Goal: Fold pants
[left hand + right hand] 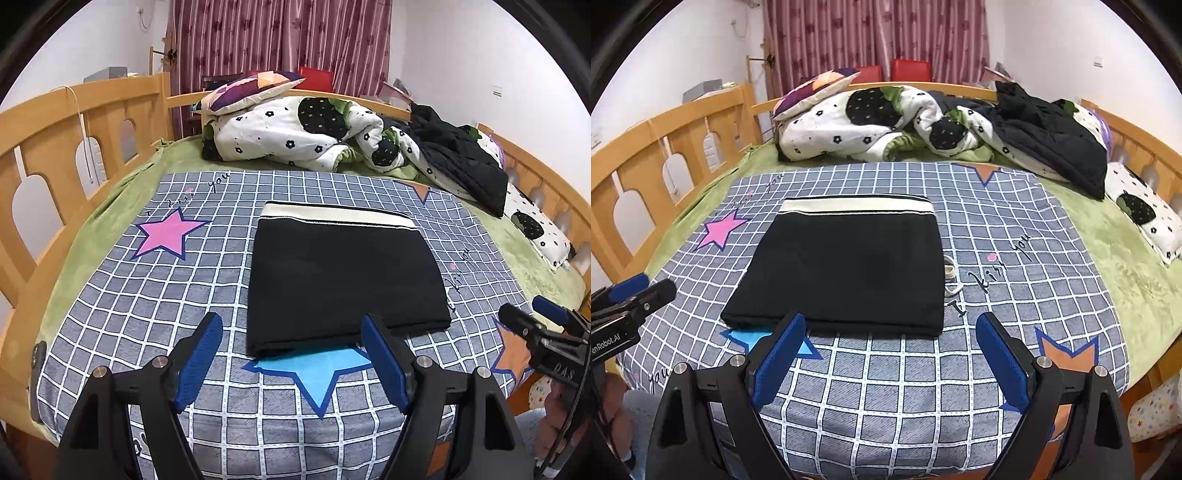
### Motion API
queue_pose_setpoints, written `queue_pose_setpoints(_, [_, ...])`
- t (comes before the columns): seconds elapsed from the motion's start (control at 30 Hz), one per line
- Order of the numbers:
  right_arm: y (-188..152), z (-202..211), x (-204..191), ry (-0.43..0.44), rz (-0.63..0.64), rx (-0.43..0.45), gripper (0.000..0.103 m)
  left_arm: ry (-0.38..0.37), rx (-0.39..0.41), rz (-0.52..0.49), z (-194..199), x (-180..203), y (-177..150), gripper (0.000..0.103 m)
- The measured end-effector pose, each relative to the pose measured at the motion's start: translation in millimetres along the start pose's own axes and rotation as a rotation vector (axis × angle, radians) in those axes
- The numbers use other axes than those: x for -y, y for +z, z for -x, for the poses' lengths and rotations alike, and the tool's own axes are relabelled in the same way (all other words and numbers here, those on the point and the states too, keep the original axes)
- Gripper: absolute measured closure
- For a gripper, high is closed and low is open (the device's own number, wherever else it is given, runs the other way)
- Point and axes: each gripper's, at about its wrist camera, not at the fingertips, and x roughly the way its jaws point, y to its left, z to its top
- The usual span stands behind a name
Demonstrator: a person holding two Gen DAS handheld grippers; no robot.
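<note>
Left claw [291,360] and right claw [890,363] both gape wide, empty, low in frame. Folded pants [343,277] lie mid-frame on the grid sheet [147,295], open cloth all round; quilt [288,129] and wooden rails [55,122] beyond.

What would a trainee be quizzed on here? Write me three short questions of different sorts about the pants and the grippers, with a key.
1. True or false: the left gripper is clamped on the folded pants.
2. Multiple choice: the cream waistband lies at the pants' (A) near edge, (B) far edge, (C) left edge.
3. Short answer: which star on the checked sheet do the pants partly cover?

Key
1. False: both the left gripper and the right gripper stand open with nothing between the fingers, and the pants lie flat on the sheet.
2. B.
3. The blue star, showing at the near edge of the pants.
</note>
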Motion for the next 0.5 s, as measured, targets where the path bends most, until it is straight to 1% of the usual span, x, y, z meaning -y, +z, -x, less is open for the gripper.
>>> queue_pose_setpoints(0.1, [0.0,-0.3,6.7,-0.009,-0.031,0.0,0.011,0.013,0.007,-0.009,2.0,-1.7,-1.0,0.027])
queue_pose_setpoints(0.33, [-2.3,3.8,4.2,-0.014,-0.013,0.017,0.011,0.012,0.011,-0.028,3.7,-1.1,-1.9,0.027])
queue_pose_setpoints(0.5, [-2.5,2.3,6.3,-0.014,-0.012,0.009,0.011,0.015,0.006,-0.037,1.3,2.5,-2.6,0.027])
